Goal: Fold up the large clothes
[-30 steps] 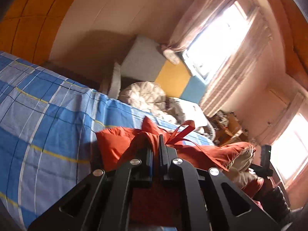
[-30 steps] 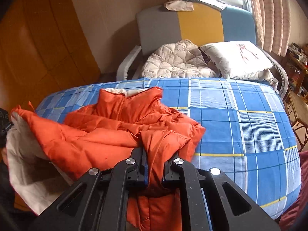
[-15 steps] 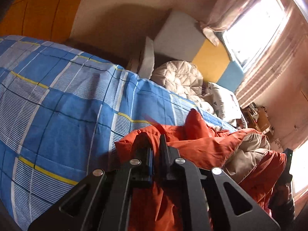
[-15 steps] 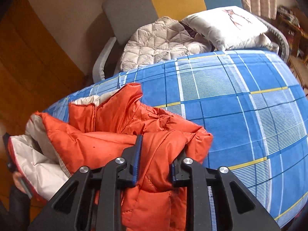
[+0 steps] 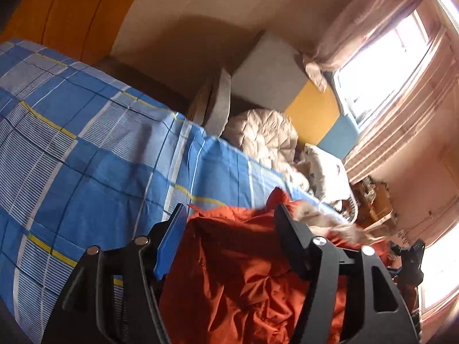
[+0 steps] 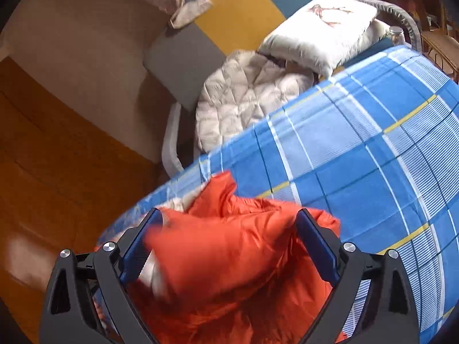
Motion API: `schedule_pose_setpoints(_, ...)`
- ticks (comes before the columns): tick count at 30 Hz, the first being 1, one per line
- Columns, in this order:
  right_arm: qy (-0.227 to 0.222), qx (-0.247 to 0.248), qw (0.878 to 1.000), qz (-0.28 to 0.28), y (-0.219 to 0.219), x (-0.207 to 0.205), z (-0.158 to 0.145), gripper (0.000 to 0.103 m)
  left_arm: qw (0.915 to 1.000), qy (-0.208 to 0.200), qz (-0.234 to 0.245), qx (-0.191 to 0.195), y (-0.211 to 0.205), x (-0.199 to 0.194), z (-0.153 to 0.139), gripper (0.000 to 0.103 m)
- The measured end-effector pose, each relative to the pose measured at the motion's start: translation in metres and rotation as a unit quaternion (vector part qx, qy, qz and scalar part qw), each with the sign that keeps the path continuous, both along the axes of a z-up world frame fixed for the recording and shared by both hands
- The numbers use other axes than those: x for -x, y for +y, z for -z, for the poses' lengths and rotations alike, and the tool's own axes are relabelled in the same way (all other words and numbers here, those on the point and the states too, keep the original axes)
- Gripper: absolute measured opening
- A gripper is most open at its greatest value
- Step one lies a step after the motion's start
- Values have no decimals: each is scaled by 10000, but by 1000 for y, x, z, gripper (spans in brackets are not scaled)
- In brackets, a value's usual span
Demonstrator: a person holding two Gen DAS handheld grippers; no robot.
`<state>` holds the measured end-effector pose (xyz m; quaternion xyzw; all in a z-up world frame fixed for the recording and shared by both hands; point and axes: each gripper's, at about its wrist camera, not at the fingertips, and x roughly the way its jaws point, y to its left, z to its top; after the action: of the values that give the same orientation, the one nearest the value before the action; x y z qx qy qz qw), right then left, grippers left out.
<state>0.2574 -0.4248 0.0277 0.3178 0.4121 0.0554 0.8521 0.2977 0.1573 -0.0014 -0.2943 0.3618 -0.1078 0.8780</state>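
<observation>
Both tongs gape wide over orange jacket (image 5: 246, 275); left tongs (image 5: 229, 215), right tongs (image 6: 229, 220)

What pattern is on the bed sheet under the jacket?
Blue plaid with white and yellow lines, clearest in the right wrist view: bed sheet.

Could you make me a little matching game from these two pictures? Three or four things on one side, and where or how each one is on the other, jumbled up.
Things:
1. orange jacket
2. checked bedsheet
3. white pillow
4. left gripper

Place or state:
A. on the seat beyond the bed
B. open, fingers spread wide
C. blue with yellow lines, covering the bed
D. crumpled on the bed between the fingers

Pairs: 1-D, 2-C, 3-A, 4-B
</observation>
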Motion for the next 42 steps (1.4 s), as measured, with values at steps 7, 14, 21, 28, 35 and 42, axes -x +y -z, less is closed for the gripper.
schedule_pose_setpoints(7, -271, 188, 9990, 295, -16, 36, -6, 94, 9998, -193, -50, -90, 13, 22, -7, 72)
schedule_pose_setpoints(14, 65, 1359, 9906, -152, 19, 41, 25, 83, 9959, -101, 543, -719, -18, 34, 11, 71)
schedule_pose_setpoints(21, 93, 2325, 9716, -423, 48, 27, 38, 56, 9832, -56, 976, -1544, -58, 22, 19, 43)
schedule_pose_setpoints(28, 126, 2800, 9586, -510, 54, 16, 43, 0, 9776, 43, 700, -1982, -61, 15, 26, 1)
schedule_pose_setpoints(35, 428, 2713, 9610, -315, 51, 2, 69, 0, 9775, 421, 379, -2033, -53, 7, 45, 1)
schedule_pose_setpoints(42, 362, 2599, 9648, -164, 49, 6, 62, 1, 9808, 98, 45, -1949, -54, 18, 18, 27)
